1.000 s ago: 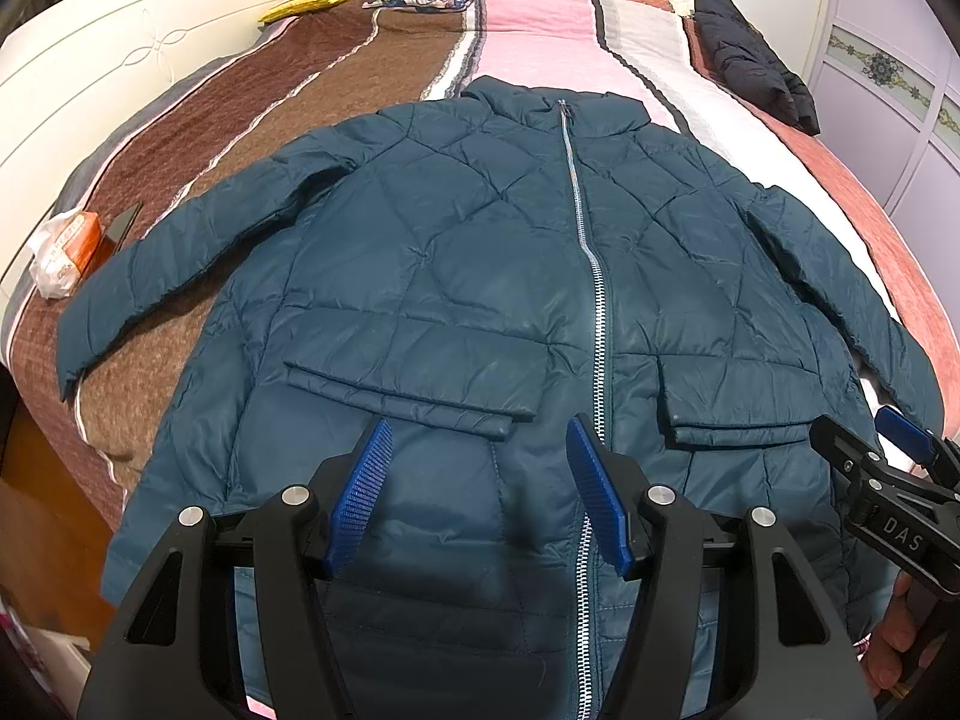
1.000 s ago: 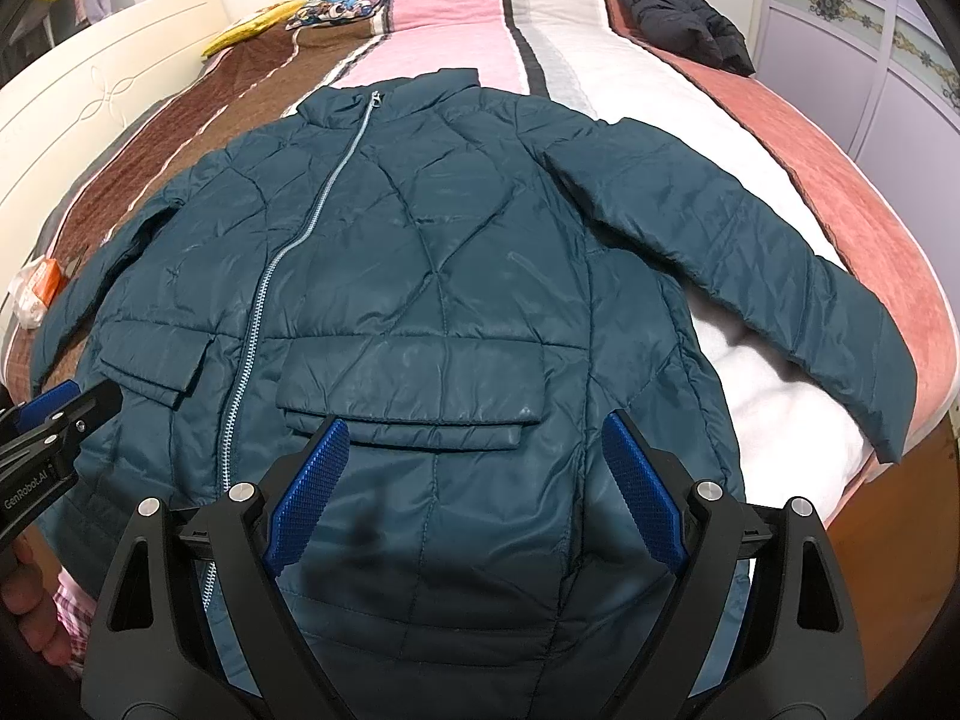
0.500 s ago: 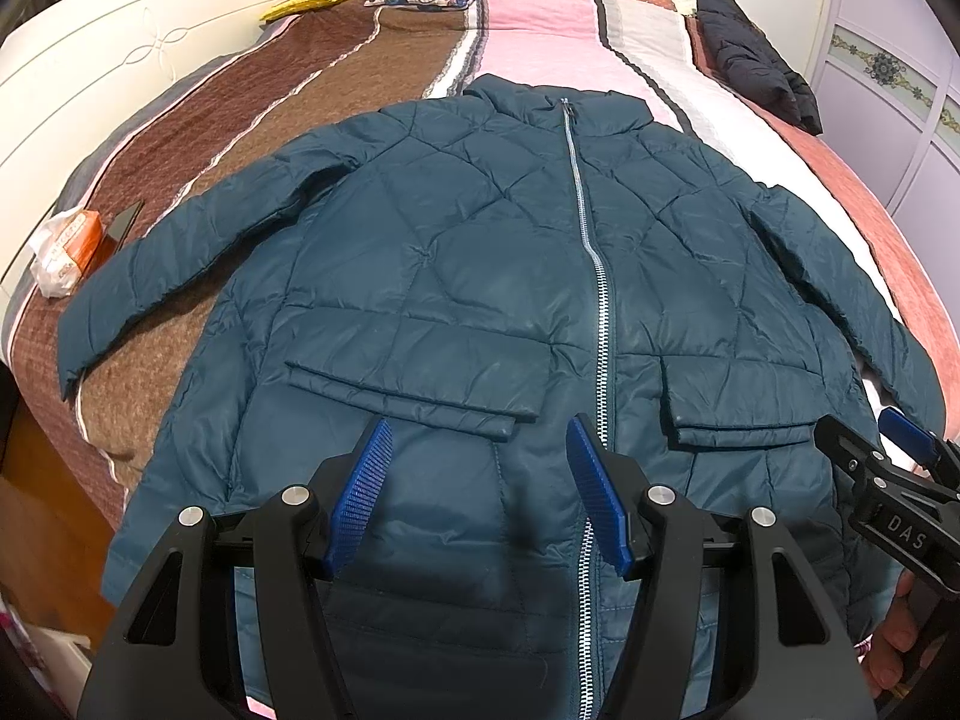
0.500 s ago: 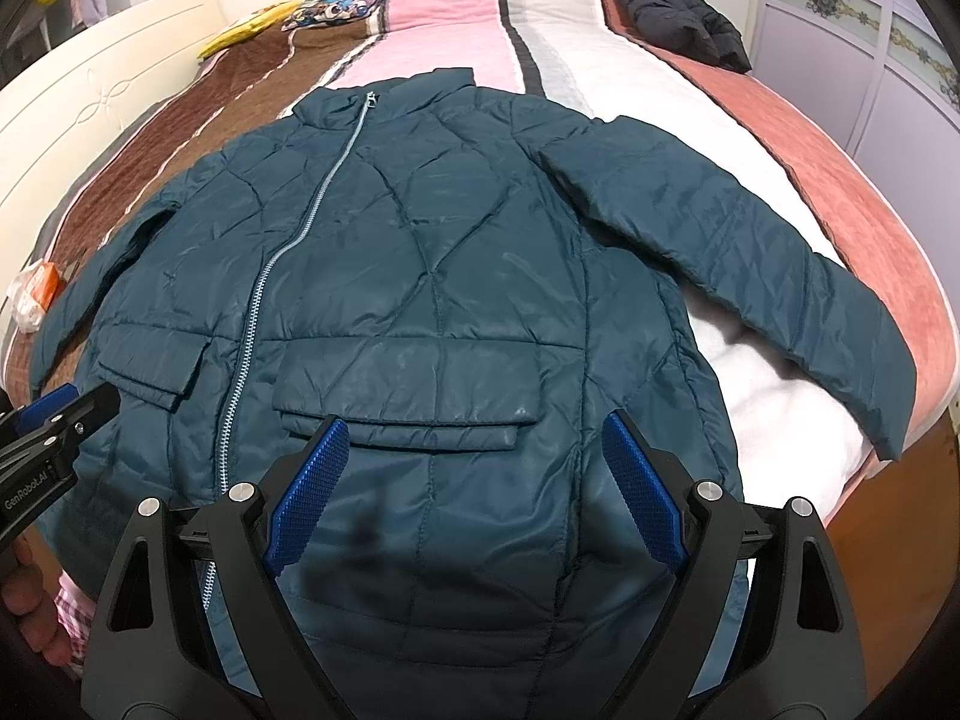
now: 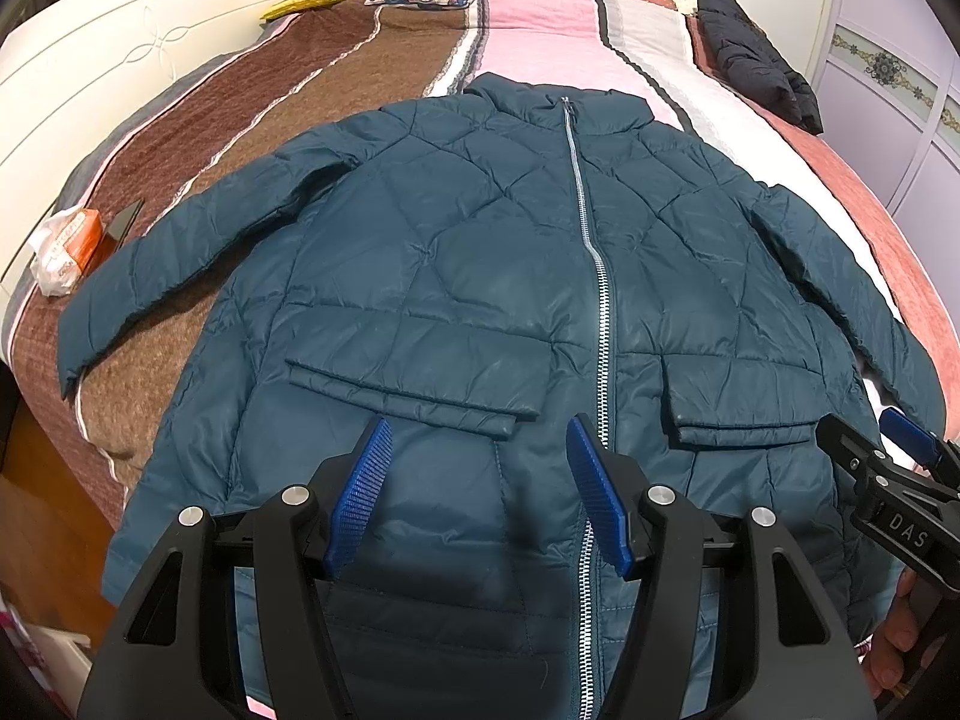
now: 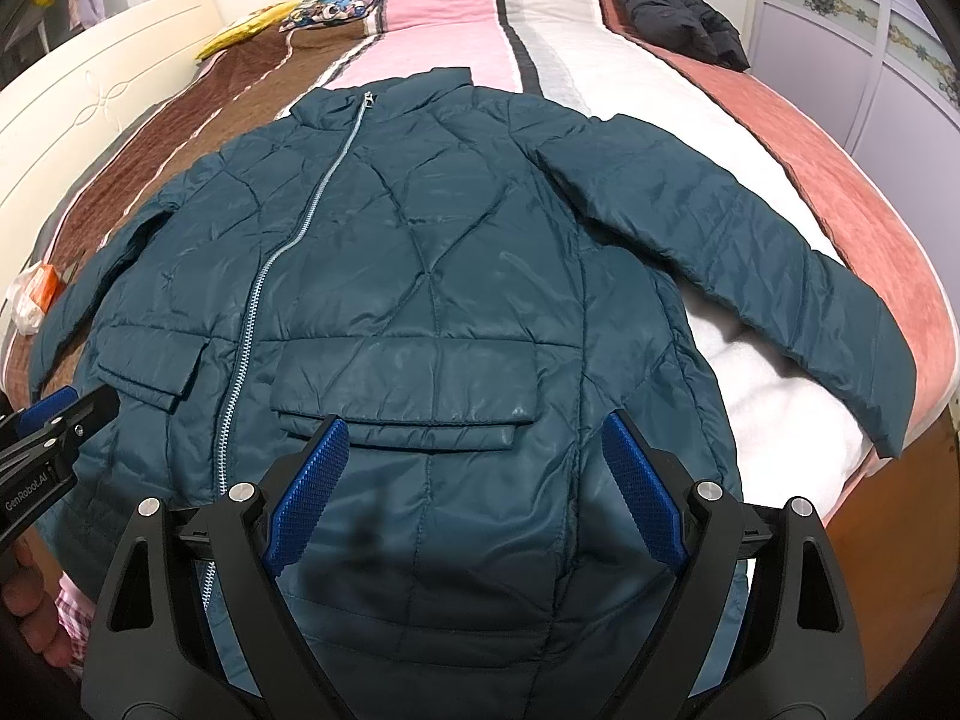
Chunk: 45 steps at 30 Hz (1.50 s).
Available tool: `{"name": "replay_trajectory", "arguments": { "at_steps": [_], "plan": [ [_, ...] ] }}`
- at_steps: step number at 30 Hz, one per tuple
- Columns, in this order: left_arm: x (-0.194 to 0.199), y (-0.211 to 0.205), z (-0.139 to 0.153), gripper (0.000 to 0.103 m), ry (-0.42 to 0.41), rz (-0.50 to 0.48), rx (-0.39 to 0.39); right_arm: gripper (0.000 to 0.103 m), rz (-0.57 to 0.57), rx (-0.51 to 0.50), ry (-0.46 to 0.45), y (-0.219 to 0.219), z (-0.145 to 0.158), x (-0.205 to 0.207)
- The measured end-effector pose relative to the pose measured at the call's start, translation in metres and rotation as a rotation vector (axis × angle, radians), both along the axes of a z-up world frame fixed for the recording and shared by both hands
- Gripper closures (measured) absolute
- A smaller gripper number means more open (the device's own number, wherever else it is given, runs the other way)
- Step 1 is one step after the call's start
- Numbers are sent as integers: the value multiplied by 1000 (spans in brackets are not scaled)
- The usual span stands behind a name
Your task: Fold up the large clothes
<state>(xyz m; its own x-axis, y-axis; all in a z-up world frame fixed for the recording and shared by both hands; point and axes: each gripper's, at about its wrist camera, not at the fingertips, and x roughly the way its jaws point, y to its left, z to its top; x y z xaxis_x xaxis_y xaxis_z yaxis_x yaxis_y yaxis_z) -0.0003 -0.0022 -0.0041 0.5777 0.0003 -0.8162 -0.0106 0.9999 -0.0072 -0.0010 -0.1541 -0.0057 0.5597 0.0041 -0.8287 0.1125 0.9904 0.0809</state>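
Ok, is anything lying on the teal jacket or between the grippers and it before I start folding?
Nothing visible does. The teal jacket lies spread flat and zipped on the bed, with nothing on it. Left gripper and right gripper hover open above its hem. The black garment and orange packet lie well clear.

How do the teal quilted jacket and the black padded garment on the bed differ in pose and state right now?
The teal quilted jacket lies spread flat, front up, zipped, sleeves out to each side; the black padded garment sits bunched in a heap. The teal jacket is at the near end of the striped bedspread, under the open left gripper and right gripper; the black one lies at the far right edge. Both are puffy outerwear resting on the bed, neither held.
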Motion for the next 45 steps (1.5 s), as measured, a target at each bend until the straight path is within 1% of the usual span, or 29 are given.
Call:
{"name": "replay_trajectory", "arguments": {
  "at_steps": [35,37,39,41,45],
  "plan": [
    [1,-1,0,43,5,-1,-2,17,-4,3,6,-2,-2,-1],
    [-2,3,-5,43,4,-6,-5,17,-7,3,7,-2,-3,-1],
    [-3,2,-6,42,1,-15,-9,17,-17,5,6,-3,-7,-2],
    [-4,1,-7,38,-5,-30,-12,17,-39,10,2,-8,-6,-1],
    [-2,-1,-5,36,-21,-55,-14,17,-109,42,-2,-30,-2,3]
  ]
}}
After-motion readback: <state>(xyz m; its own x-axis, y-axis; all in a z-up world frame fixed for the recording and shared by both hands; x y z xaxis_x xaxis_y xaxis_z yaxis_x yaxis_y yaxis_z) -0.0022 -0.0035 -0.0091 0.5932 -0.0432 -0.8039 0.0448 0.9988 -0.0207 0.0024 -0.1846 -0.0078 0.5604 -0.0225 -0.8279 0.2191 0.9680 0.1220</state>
